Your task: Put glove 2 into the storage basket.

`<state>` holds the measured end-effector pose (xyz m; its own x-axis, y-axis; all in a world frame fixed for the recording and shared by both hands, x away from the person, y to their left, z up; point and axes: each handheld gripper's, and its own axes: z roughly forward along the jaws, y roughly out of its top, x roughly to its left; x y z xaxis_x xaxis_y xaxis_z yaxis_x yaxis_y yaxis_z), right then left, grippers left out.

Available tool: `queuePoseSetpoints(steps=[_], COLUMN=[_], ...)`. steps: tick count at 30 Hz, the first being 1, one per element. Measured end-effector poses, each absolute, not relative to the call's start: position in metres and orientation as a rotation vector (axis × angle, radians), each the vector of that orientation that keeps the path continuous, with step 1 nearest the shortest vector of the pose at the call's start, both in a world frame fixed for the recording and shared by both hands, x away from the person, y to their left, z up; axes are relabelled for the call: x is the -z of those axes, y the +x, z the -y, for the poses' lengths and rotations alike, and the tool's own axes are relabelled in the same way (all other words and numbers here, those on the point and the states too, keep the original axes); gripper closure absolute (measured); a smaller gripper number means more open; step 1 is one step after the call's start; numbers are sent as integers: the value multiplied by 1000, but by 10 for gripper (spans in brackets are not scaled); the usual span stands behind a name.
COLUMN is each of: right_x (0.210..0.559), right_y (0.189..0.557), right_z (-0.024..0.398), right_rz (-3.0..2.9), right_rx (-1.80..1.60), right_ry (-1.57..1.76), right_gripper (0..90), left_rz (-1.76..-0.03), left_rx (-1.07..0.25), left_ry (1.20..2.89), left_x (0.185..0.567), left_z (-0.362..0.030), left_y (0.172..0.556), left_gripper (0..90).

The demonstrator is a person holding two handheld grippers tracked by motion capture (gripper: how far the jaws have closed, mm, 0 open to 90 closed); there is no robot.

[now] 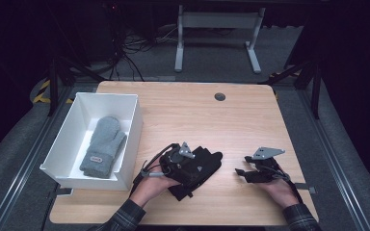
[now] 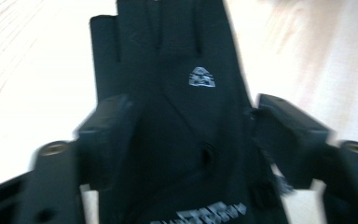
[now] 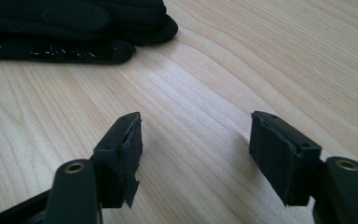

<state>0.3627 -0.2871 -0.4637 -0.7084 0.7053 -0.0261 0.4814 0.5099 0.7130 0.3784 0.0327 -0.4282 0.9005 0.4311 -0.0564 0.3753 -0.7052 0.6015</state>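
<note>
The black glove (image 1: pixel 198 166) lies flat on the wooden table (image 1: pixel 250 120), near its front edge. The left gripper (image 2: pixel 191 135) stands over it with jaws apart, one on each side of the glove. The right gripper (image 3: pixel 196 149) is apart too, with nothing between, well apart from the glove. A grey mitten (image 1: pixel 103 144) lies in the white bin (image 1: pixel 136 125).

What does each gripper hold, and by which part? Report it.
Nothing. The left gripper straddles the black glove with open jaws, pads off it; the right gripper is open over bare table.
</note>
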Motion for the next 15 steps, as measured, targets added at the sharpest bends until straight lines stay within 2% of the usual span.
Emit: queuePoseSetpoints(steps=[3,10,15], right_x=[465,465,465], right_y=[363,363,363], right_z=[288,288,289], right_rz=[-2435,-2431,-2430], right_rx=[-1015,-1023,-1025], right_ry=[991,988,987], right_gripper=[329,328,328], left_rz=[-605,-625,-622], left_rx=[-142,-183,-155], left_ry=[2452,2505,2496], left_x=[434,448,452], left_z=[-25,-16,-17], left_y=[385,389,391], left_gripper=[150,142,155])
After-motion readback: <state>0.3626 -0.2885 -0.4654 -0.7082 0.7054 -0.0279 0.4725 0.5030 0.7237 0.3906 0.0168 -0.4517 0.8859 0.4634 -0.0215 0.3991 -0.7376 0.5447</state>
